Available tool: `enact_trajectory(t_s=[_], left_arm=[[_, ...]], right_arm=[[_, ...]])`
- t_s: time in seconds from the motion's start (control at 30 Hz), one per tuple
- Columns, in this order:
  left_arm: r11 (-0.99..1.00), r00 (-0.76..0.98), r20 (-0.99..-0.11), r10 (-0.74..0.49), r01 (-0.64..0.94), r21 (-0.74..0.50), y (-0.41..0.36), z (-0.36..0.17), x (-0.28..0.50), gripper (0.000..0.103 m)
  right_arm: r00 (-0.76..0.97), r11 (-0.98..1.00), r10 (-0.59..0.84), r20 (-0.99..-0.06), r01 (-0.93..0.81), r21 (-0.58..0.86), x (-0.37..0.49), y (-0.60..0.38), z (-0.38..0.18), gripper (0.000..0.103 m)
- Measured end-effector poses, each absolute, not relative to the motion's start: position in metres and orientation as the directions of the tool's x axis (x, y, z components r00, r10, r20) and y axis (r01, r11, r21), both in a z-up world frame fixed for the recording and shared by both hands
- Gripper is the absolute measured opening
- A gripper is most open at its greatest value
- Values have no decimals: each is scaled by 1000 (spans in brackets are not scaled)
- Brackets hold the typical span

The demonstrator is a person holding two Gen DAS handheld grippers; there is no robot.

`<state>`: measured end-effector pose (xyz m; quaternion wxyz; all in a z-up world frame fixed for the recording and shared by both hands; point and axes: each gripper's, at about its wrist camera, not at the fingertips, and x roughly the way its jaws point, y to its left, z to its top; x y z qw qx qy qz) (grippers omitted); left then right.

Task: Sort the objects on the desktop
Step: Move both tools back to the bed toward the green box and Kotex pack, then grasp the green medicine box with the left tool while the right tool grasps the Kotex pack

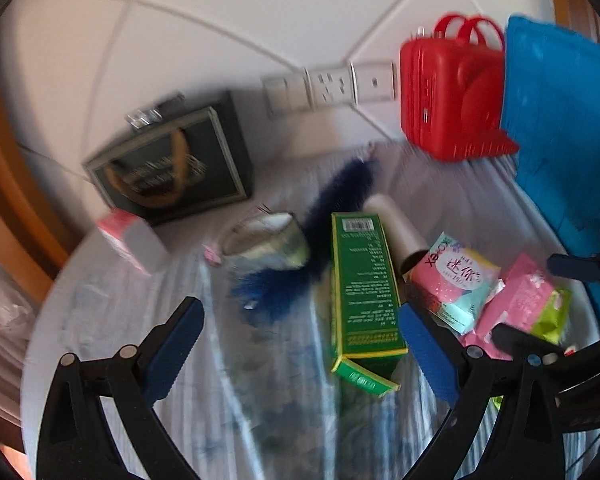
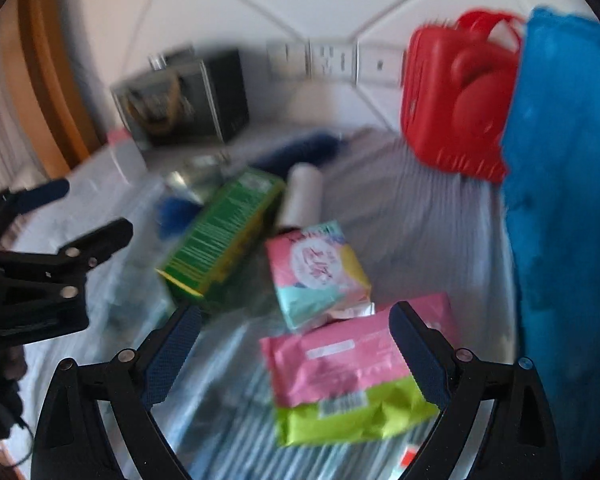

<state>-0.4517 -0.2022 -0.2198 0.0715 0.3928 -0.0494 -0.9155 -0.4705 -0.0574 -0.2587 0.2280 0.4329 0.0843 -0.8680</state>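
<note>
1. Left gripper (image 1: 300,328): spread wide, nothing held, hovering above the striped cloth (image 1: 452,184) with the green box (image 1: 364,280) lying between its blue pads (image 1: 172,348), touching neither.
2. Right gripper (image 2: 296,344): also spread wide and empty, poised over the pink and lime packet (image 2: 340,384), whose right edge sits close against the right pad; contact cannot be judged through the blur.
3. Green box: flat on the cloth at mid-table, one end flap open toward the left camera.
4. Just right of the box: a white roll (image 1: 396,224) lying on its side, and a pink and teal packet (image 1: 452,280) partly overlapping the pink and lime one.
5. Left of the box: a fluffy dark blue duster (image 1: 332,208) draped diagonally, with a small patterned pouch (image 1: 268,244) beside it.
6. Further back, by the tiled wall: a dark gift bag (image 1: 172,164) with tan handles and a pink and grey box (image 1: 132,240) in front of it.
7. Back right: a red case (image 1: 452,88) with handles, leaning against a blue cloth item (image 1: 564,120).
8. On the wall behind: a row of white sockets (image 1: 332,84).
9. Both views blurred; small print unreadable.
</note>
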Motion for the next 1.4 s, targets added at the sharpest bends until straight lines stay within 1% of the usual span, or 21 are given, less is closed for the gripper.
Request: enact_trajectory(t_s=[0.17, 0.27, 0.47, 0.57, 0.6, 0.63, 0.67, 0.7, 0.73, 0.77, 0.8, 0.87, 0.93, 1.03, 1.23, 1.4], left_arm=[[-993, -621, -775, -116, 67, 95, -198, -255, -491, 99], [-996, -597, -798, -85, 44, 74, -195, -269, -503, 99], [-997, -525, -848, -76, 21, 77, -199, -300, -524, 99], [-996, -499, -863, -81, 4, 91, -204, -312, -530, 99], [-996, -496, -865, -77, -10, 94, -205, -314, -530, 97], [-995, -492, -867, -72, -26, 97, -205, -316, -530, 93], [-994, -483, -873, -66, -48, 102, -205, -319, -529, 81], [-995, -488, -872, -39, -64, 80, -206, -319, -527, 70], [-995, -486, -874, -18, -74, 61, -207, -318, -526, 64], [-996, -481, -876, 20, -89, 26, -208, -318, -525, 53], [-996, -476, -879, 25, -92, 22, -208, -316, -523, 53], [-993, -504, -864, 4, -105, 57, -208, -309, -514, 53], [-992, -529, -849, 20, -114, 48, -209, -300, -504, 53], [-992, -571, -820, 36, -118, 38, -210, -275, -487, 52], [-990, -640, -768, 28, -125, 69, -213, -228, -454, 52], [-985, -725, -688, 41, -144, 94, -206, -168, -413, 52]], right_arm=[[-484, -875, -282, -828, 483, 16, -502, -60, -295, 96], [-448, -856, -291, -845, 517, 21, -515, -64, -309, 96], [-429, -826, -274, -861, 563, -18, -528, -74, -328, 96], [-406, -827, -299, -864, 562, 22, -536, -72, -336, 96], [-396, -829, -307, -865, 559, 39, -541, -74, -340, 95], [-384, -831, -319, -866, 553, 60, -545, -72, -341, 93], [-370, -834, -335, -866, 544, 90, -548, -70, -343, 88], [-382, -838, -354, -854, 534, 109, -552, -68, -341, 78], [-385, -847, -344, -856, 521, 106, -554, -68, -339, 72], [-377, -854, -344, -860, 506, 120, -557, -67, -338, 68], [-382, -864, -351, -855, 484, 139, -558, -64, -334, 67], [-425, -882, -345, -837, 452, 134, -550, -58, -324, 66], [-448, -890, -364, -817, 427, 162, -546, -51, -312, 66], [-488, -892, -372, -790, 424, 159, -532, -44, -285, 66], [-557, -881, -425, -713, 437, 183, -492, -37, -220, 66], [-617, -876, -444, -650, 452, 169, -447, -31, -158, 66]])
